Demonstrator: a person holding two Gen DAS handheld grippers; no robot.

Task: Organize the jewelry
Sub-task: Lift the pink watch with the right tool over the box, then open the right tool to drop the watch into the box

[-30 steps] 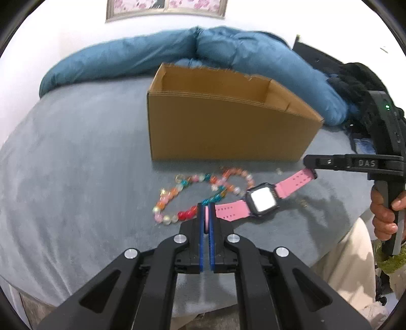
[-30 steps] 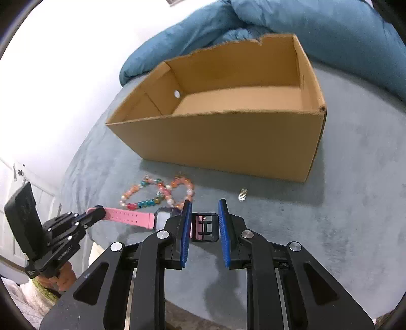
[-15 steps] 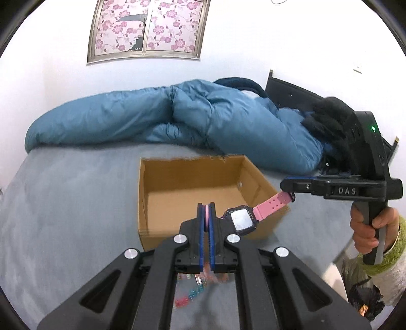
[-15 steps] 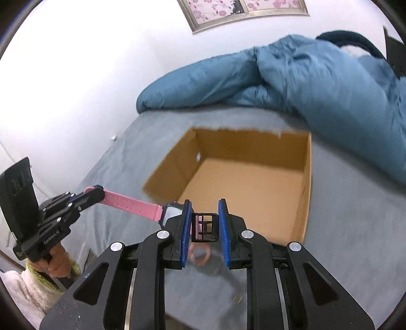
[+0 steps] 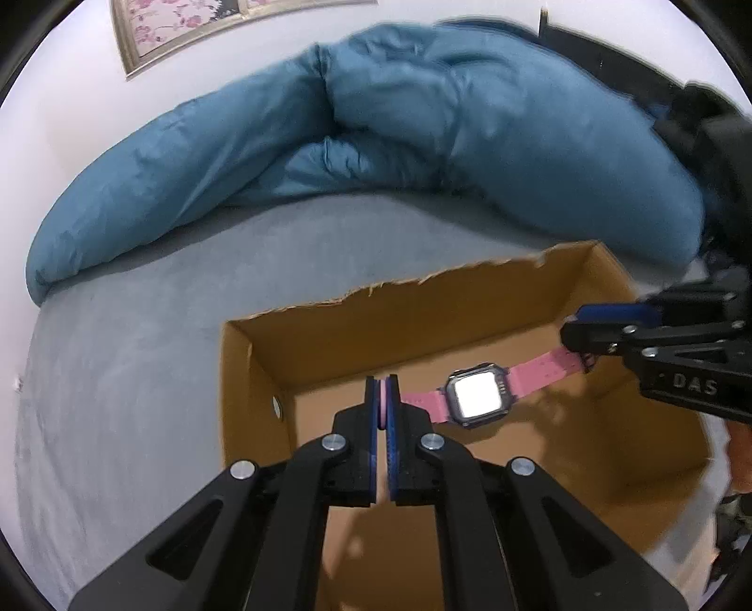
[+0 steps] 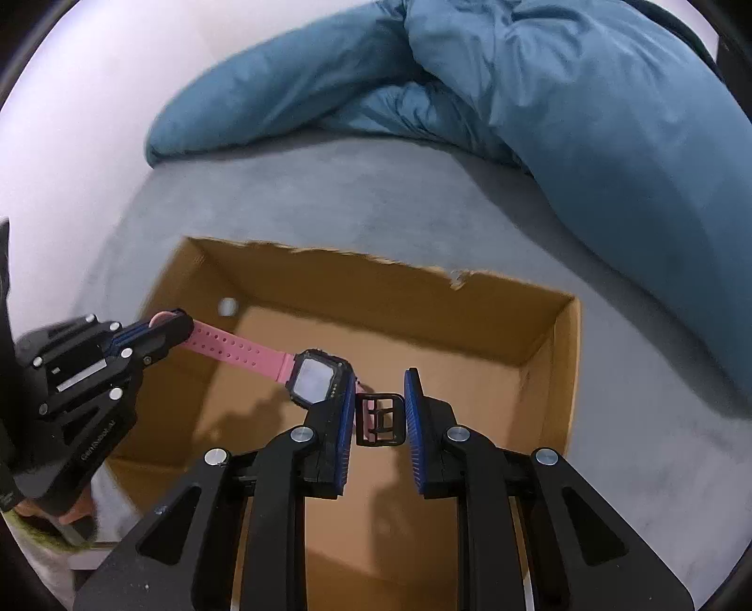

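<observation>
holding a pink watch (image 5: 474, 399) over the open cardboard box (image 5: 244, 376), stretched out flat between two grippers. left gripper (image 5: 386, 399) pressed tight together on the plain end of the pink strap. right gripper (image 6: 379, 418) clamped on the other end, with the black buckle (image 6: 380, 420) sitting between its blue pads (image 6: 413, 418). in the left view, right gripper (image 5: 583, 338) reaching in from the side and pinching the strap near its holes. watch face bright and pointing up, hanging above the brown floor of the box, not touching it.

looks like the putting-away step for the watch, nearly done. next: go down a bit so the watch sits close to the box floor, then let go with both grippers, gently, so the watch lands flat and does not bounce out. best to let go at about the same time, or the watch could swing from one end and bump the box wall.

box resting on a grey bed (image 6: 357, 188), soft and a bit fuzzy. far edge of the box torn and rough. small round hole in one side wall. big puffy blue blanket (image 5: 423, 131) piled behind the box. white wall behind that, with a flowery picture (image 5: 164, 28) in a frame. a bit of a hand visible low at the edge in the right view.
</observation>
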